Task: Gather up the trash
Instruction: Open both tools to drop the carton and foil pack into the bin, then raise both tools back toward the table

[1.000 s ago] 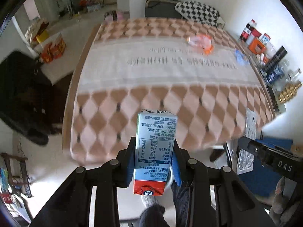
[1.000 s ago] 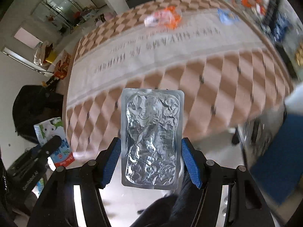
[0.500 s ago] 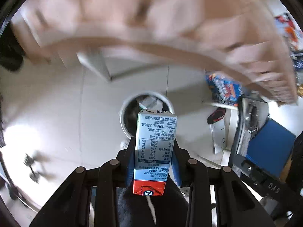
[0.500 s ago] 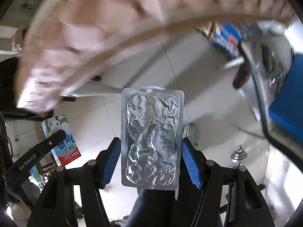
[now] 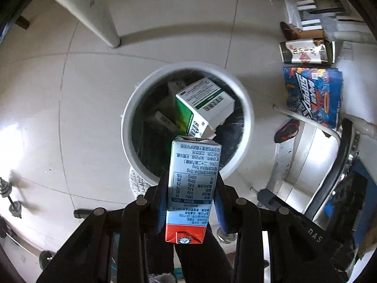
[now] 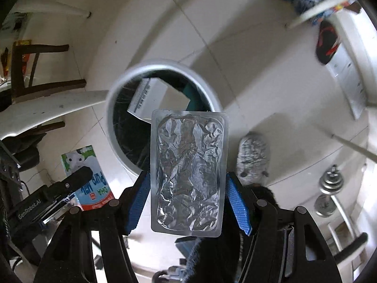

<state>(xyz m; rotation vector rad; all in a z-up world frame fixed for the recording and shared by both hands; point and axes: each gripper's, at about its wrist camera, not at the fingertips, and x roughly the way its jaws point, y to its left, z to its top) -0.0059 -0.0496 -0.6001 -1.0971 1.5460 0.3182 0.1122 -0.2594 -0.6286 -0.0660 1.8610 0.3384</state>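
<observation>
Two pieces of trash hang over a white bin (image 5: 245, 118) on the tiled floor (image 5: 89, 108). The left gripper (image 5: 192, 200) has a small drink carton (image 5: 192, 188) between its blue pads, red end toward the camera, far end reaching over the bin's near rim; its narrow jaws are just beginning to ease apart, with the carton between them and the pads on its side faces. The right gripper (image 6: 188, 202) holds a flat foil pack (image 6: 188, 172) by its two long edges, jaws set at a middling width, its top edge lying over the bin's mouth. Inside the bin lie a green-and-white box (image 5: 202, 103) and other cartons.

Both items look light. The carton seems stiff enough to bear a squeeze on its flat sides, though an empty one would likely dent. The pack is thin, crinkled and probably slick; held edge-on it may bow or slip, so a grip across its faces would be safer.
</observation>
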